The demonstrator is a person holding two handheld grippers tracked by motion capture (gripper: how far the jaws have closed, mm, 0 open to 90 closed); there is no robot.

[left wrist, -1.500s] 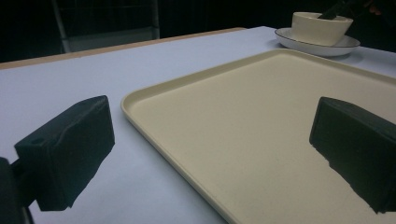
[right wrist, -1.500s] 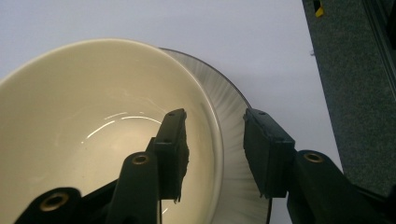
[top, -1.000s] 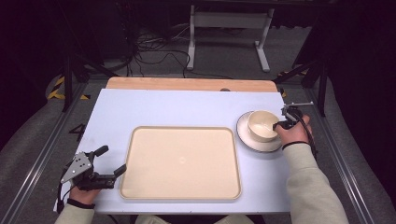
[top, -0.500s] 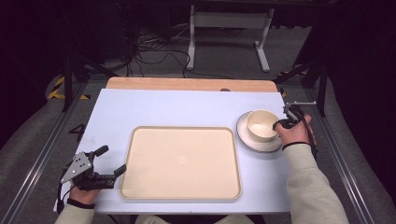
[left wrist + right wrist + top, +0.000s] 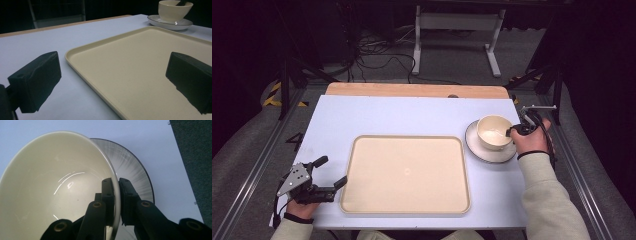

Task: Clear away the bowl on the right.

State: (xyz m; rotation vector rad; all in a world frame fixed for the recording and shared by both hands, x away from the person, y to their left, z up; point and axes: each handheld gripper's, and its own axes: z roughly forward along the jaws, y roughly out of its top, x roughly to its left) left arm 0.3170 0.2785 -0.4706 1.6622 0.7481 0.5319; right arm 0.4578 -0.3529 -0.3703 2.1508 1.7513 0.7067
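**Cream on pale blue, black at the edges**

The bowl [image 5: 494,132] is plain cream, glossy inside with white glints and no pattern. The saucer [image 5: 477,149] under it is off-white with a thin dark line round its rim; in the right gripper view faint grey streaks fan across it. The tray [image 5: 405,173] is a flat, unmarked cream-beige. The table [image 5: 377,116] is pale lavender-blue, with a bare light-wood strip along its far edge. The right gripper [image 5: 117,202] is black with brass-coloured rivets. The left gripper [image 5: 319,180] is black too, topped by a grey plate. The sleeves are beige. The floor is dark grey.
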